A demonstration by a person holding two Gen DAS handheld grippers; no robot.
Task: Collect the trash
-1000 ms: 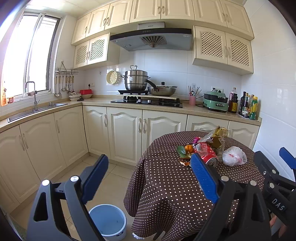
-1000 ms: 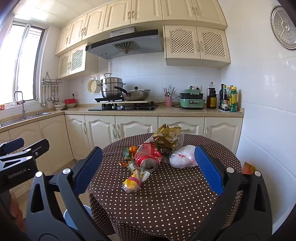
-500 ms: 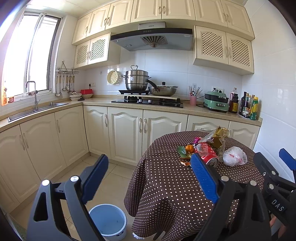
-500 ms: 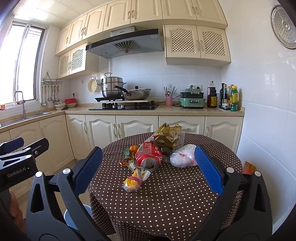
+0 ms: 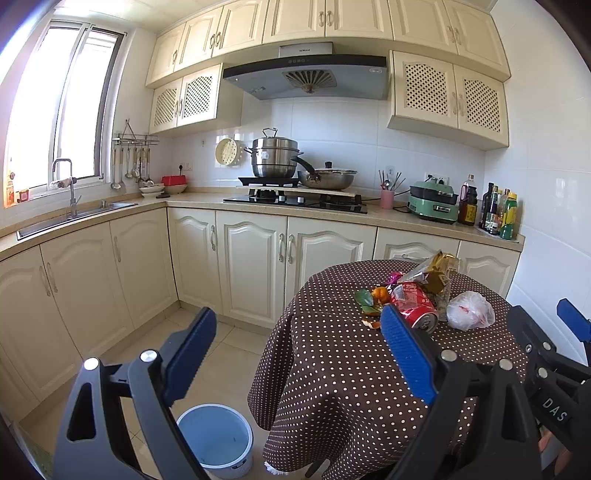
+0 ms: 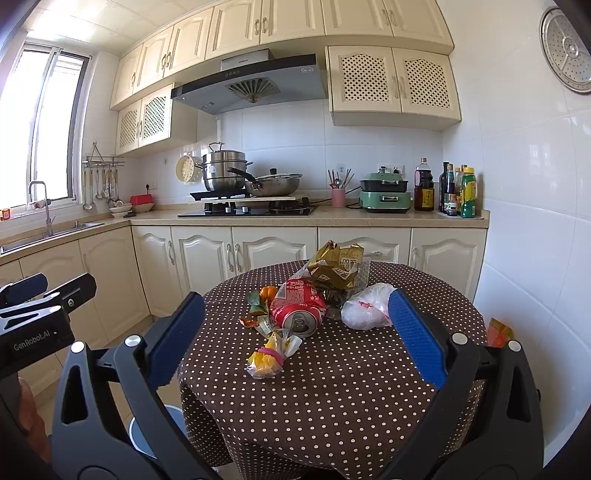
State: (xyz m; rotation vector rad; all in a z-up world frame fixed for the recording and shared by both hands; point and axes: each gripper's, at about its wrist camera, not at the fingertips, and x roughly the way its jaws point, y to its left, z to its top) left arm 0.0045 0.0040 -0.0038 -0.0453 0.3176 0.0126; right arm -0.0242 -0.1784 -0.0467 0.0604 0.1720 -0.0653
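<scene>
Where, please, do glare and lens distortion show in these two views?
Left wrist view: the window is blown out white, and the cabinets bow near the frame edge. Right wrist view: the window glares less, while the wall tiles curve.

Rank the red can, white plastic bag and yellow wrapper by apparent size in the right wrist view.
1. red can and white plastic bag: look alike, not ranked.
2. yellow wrapper: smallest, though nearest the camera.
</scene>
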